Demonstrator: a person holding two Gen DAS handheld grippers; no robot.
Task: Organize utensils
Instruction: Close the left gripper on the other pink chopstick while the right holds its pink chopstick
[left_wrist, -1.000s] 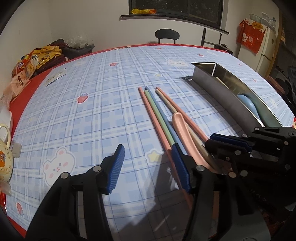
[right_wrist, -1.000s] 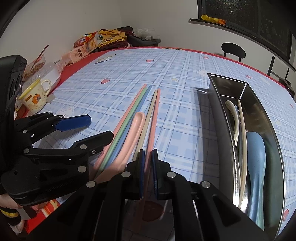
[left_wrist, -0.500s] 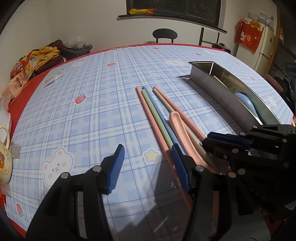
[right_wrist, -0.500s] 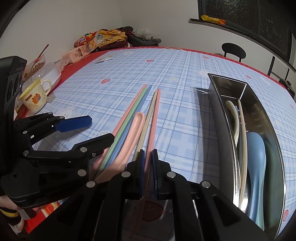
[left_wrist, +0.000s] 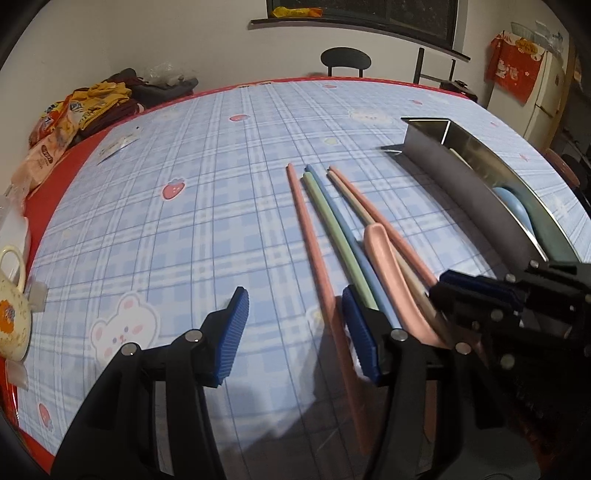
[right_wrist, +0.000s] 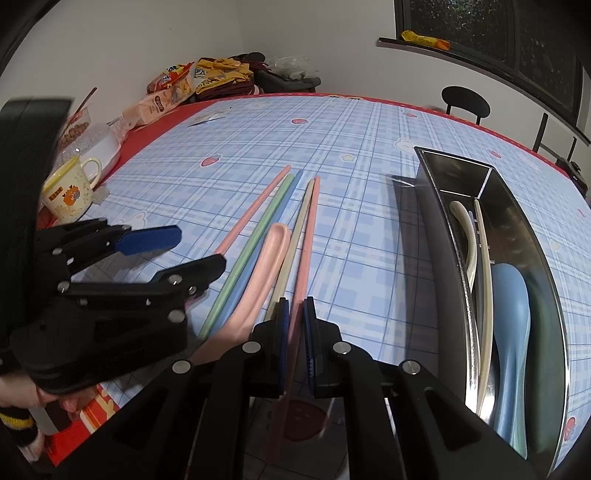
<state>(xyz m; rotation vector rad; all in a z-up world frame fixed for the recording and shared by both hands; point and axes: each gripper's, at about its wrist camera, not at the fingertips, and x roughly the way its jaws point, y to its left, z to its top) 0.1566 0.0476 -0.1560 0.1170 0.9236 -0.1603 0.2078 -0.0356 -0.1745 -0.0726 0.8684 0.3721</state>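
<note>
Pinching one pink chopstick (right_wrist: 308, 254) near its low end, the right claw (right_wrist: 294, 332) is pressed together on it. Beside it the left claw (left_wrist: 293, 328) stands spread over the table (left_wrist: 184, 240), holding nothing. Other chopsticks (left_wrist: 332, 225) and a pink spoon (left_wrist: 391, 266) lie left of the steel tray (right_wrist: 517, 221).

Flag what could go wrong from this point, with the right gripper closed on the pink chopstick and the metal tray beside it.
1. The right gripper pinches the pink chopstick near one end, so the long free end may swing or slip when lifted.
2. That chopstick lies against the beige chopstick, beside the pink spoon; lifting could drag them.
3. The metal tray already holds utensils, and its near wall could catch the tip.
</note>
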